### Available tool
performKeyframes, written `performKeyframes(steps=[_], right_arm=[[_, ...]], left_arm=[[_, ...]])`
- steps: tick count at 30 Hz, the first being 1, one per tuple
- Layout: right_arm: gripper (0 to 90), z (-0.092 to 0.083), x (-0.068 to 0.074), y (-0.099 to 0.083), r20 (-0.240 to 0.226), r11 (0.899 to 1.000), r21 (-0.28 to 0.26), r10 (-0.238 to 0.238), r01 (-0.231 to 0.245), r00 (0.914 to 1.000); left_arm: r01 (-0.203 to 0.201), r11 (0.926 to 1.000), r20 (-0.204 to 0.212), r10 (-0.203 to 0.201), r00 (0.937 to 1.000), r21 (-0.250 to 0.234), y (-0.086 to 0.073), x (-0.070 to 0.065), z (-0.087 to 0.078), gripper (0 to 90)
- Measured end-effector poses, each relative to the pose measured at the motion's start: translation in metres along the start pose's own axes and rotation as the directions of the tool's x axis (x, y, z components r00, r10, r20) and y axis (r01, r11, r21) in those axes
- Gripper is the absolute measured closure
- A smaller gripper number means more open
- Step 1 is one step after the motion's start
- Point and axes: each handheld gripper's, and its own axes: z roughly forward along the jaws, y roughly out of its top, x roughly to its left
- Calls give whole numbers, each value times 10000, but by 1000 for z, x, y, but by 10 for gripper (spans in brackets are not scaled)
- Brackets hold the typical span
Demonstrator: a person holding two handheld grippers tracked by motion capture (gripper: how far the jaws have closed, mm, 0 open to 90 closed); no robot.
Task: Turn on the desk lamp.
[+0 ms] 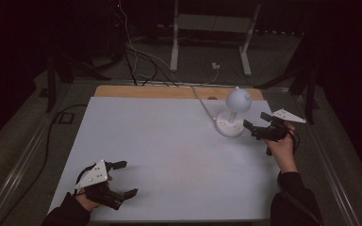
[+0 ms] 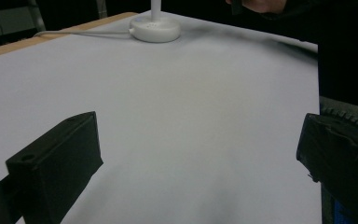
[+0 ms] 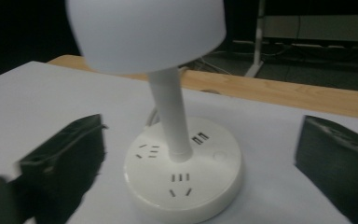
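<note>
1. High view: the left gripper sits at the near-left corner of the white table surface, held by the person's left hand. Its jaws are spread wide with nothing between them.
2. Left gripper view: both black jaws stand well apart over the bare white surface. The lamp base lies far ahead, with its white cable running off to the left.
3. High view: the white desk lamp stands upright at the far-right part of the table, near the wooden strip along the far edge. It has a round head on a thin stem and a disc base.
4. High view: the right gripper is just to the right of the lamp base, held by the right hand. Its jaws point left toward the lamp.
5. Right gripper view: the jaws are released and wide apart, one on each side of the lamp base. Neither jaw touches it. The base carries socket slots and a round button. The lamp head is above the stem.
</note>
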Motion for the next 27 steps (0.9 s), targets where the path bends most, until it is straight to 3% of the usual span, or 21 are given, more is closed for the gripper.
performKeyframes(steps=[5, 8, 9, 10, 13, 15, 16, 19, 20, 27], right_arm=[[75, 6, -4, -2, 322, 9999, 41, 149, -150, 9994], [225, 13, -7, -3, 542, 9996, 271, 69, -83, 9985], [225, 13, -7, -3, 542, 9996, 271, 69, -83, 9985], [291, 15, -8, -4, 624, 9990, 413, 148, -174, 9979], [337, 18, -8, -5, 702, 9989, 455, 119, -151, 9975], [414, 20, -8, -6, 793, 9984, 535, 139, -181, 9968], [470, 22, -9, -6, 760, 9972, 660, 287, -337, 9967], [523, 23, -9, -6, 751, 9962, 750, 391, -447, 9964], [586, 25, -9, -7, 691, 9948, 812, 556, -612, 9961], [711, 33, -11, -10, 569, 9912, 947, 878, -930, 9945]], left_arm=[[10, 10000, 7, -10, 10000, 23, 0, 0, 0, 3], [24, 10000, -34, -24, 10000, -34, 0, 0, 0, 4], [27, 10000, -49, -28, 10000, -39, 0, 0, 0, 4], [9, 10000, -63, -9, 10000, -36, 0, 0, 0, 3], [30, 10000, -46, -30, 10000, -63, 0, 1, 0, 3], [41, 10000, -45, -41, 10000, -53, 0, 1, 0, 3], [27, 10000, -51, -27, 10000, -36, 0, 1, 0, 4], [57, 10000, -12, -57, 10000, -22, 0, 0, 0, 3], [62, 10000, -6, -62, 10000, -24, 0, 0, 0, 3], [73, 10000, -34, -73, 10000, -57, 0, 1, 0, 4]])
